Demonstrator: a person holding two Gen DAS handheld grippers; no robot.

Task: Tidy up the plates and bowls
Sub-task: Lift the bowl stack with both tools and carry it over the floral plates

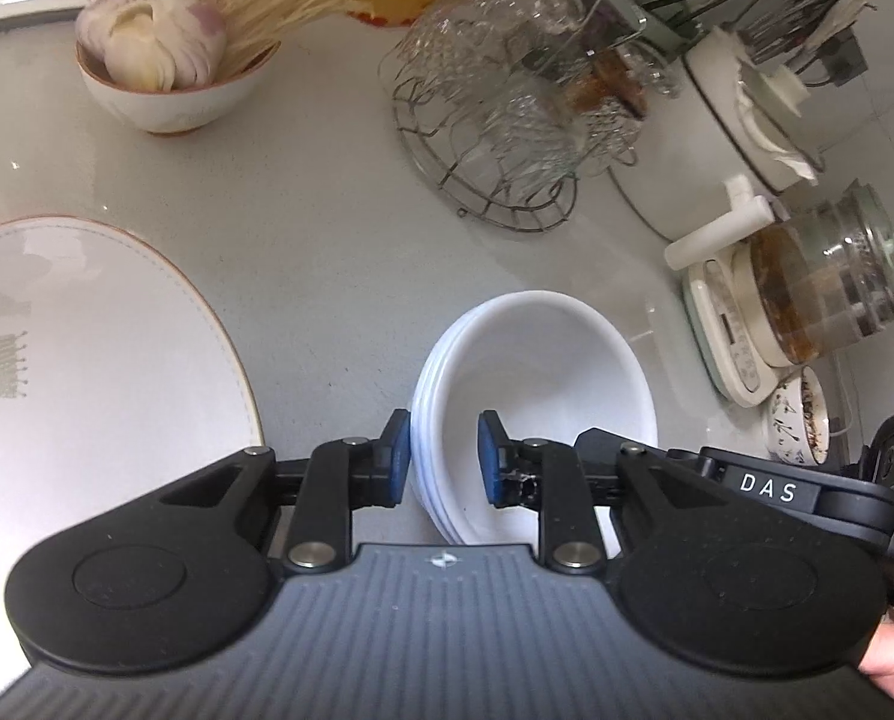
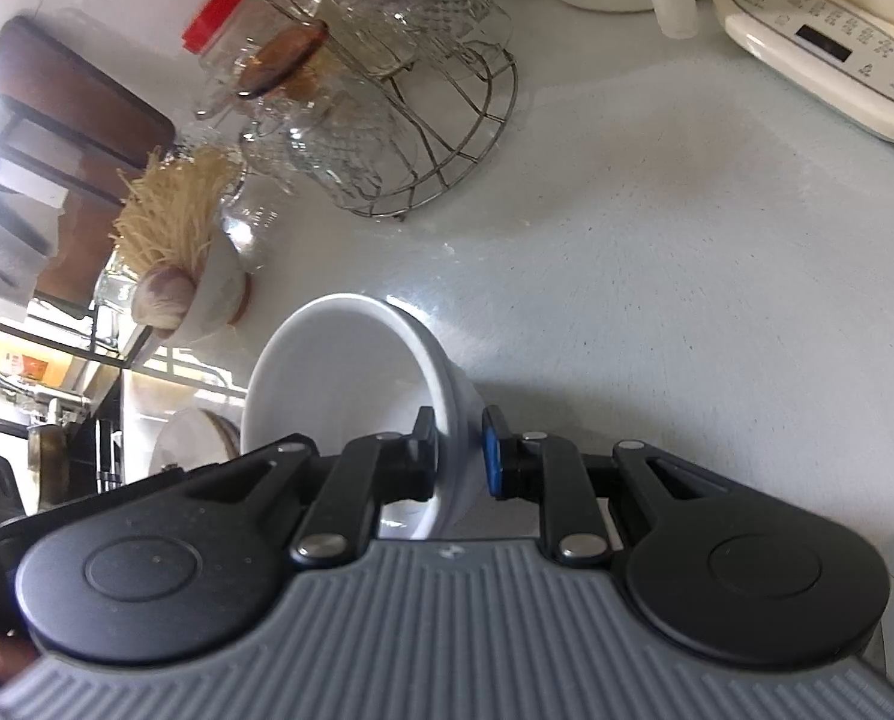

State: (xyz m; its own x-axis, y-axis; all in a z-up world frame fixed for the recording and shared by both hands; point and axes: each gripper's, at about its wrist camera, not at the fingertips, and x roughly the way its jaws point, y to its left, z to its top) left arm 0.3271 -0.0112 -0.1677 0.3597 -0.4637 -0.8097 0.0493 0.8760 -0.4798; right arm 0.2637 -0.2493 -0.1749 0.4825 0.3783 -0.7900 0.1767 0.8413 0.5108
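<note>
Jaws on the left gripper (image 1: 445, 457) straddle the near rim of a stack of white bowls (image 1: 537, 408) sitting on the bench (image 1: 327, 252) just right of the flowered plate (image 1: 99, 372), one pad outside and one inside, though I cannot tell whether they actually pinch. Those on the right gripper (image 2: 460, 452) clamp the wall of a single white bowl (image 2: 351, 384), held tilted above the bench. Glazed ceramic like this is probably stiff, slick and chippable, so the rim is the sensible hold.
</note>
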